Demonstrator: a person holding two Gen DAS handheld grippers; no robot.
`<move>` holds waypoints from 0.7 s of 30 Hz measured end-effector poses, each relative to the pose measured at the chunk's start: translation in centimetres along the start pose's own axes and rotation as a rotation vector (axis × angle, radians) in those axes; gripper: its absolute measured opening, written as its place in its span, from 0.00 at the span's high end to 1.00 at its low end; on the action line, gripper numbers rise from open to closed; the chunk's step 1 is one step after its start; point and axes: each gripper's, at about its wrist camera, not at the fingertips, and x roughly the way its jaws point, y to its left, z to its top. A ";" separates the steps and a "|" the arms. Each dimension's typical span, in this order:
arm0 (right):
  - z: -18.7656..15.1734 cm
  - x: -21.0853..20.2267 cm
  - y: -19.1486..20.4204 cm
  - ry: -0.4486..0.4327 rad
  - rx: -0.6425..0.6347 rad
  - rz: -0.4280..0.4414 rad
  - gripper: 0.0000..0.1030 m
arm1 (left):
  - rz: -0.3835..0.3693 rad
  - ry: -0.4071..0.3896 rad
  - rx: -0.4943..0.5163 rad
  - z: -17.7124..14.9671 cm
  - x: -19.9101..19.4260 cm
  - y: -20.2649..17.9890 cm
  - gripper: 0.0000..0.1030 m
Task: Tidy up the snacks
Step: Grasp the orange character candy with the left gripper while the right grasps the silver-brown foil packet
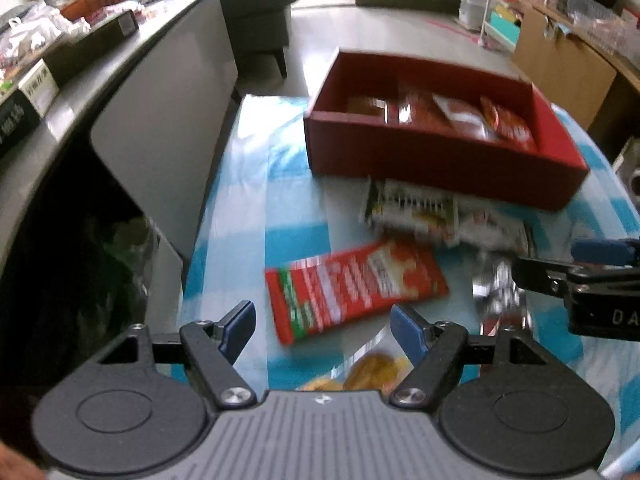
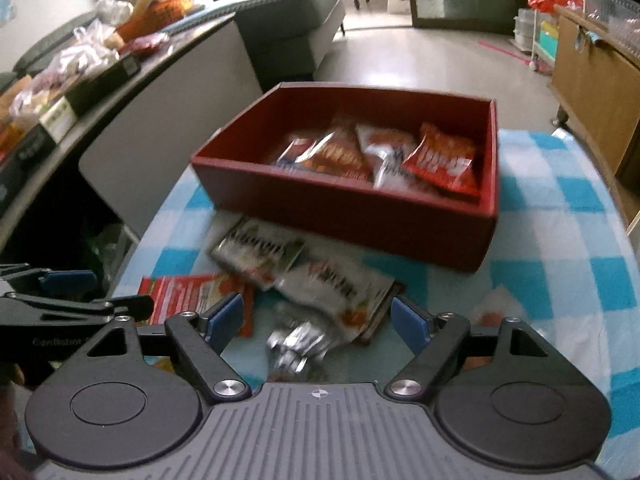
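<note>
A red box (image 1: 440,168) (image 2: 352,216) holds several snack packets (image 2: 440,160) on a blue-and-white checked table. Loose snacks lie in front of it: a red packet (image 1: 356,288) (image 2: 192,296), white-and-green packets (image 1: 416,212) (image 2: 260,252) and a silver wrapper (image 2: 296,344). My left gripper (image 1: 322,326) is open and empty, just short of the red packet. My right gripper (image 2: 318,322) is open and empty above the silver wrapper. Each gripper shows at the edge of the other's view.
A yellow snack (image 1: 372,368) lies under the left gripper. A grey counter (image 1: 120,92) with bags and an orange basket (image 2: 160,12) stands to the left. A wooden cabinet (image 2: 592,92) is to the right, and a sofa (image 2: 296,20) stands behind.
</note>
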 end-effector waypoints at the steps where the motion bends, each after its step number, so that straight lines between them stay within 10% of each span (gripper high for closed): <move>1: -0.4 0.0 0.3 0.008 -0.001 0.001 0.17 | 0.000 0.011 0.005 -0.4 0.0 0.1 0.33; 21: -4.7 -1.2 -1.3 0.073 0.120 0.026 0.13 | -0.032 0.115 0.188 -2.4 3.6 -2.9 0.26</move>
